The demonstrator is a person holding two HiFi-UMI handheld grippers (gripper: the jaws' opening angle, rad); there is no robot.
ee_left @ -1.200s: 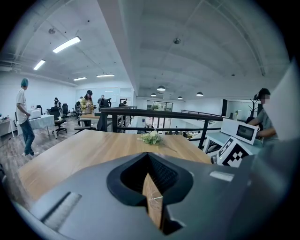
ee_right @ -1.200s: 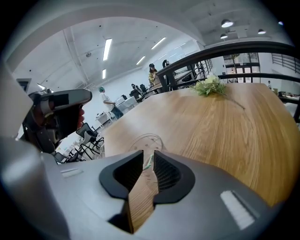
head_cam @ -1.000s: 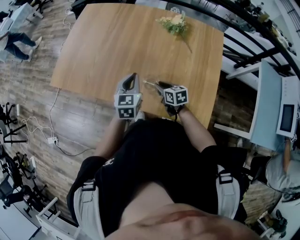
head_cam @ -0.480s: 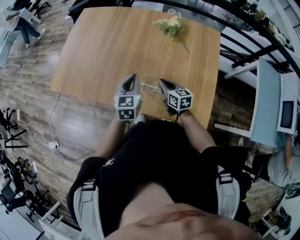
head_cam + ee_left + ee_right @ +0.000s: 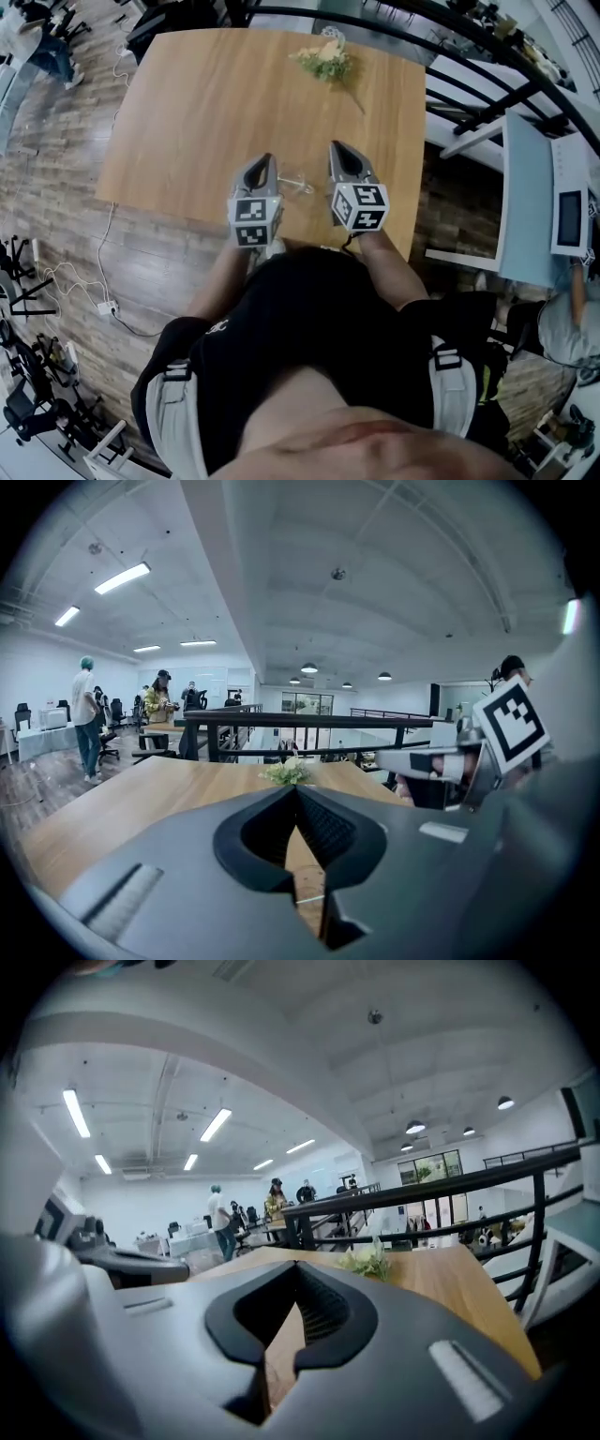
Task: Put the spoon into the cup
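Note:
A clear glass cup (image 5: 292,175) stands on the wooden table (image 5: 197,103) between my two grippers, with a thin metal spoon (image 5: 303,186) at it. How the spoon rests is too small to tell. My left gripper (image 5: 266,157) hovers just left of the cup, its jaws shut with nothing between them; a thin bright sliver shows below its tips (image 5: 296,791). My right gripper (image 5: 336,146) is raised to the right of the cup, clear of the spoon, pointing nearly level. Its jaws (image 5: 298,1288) are shut and empty.
A small bunch of flowers (image 5: 324,58) lies at the far side of the table. A black railing (image 5: 487,103) and white furniture run along the right. Cables lie on the floor at the left. People stand far back in the room (image 5: 86,714).
My right gripper has lifted off the spoon and cup, swung right and levelled out. The left gripper has barely shifted. The spoon stays at the cup.

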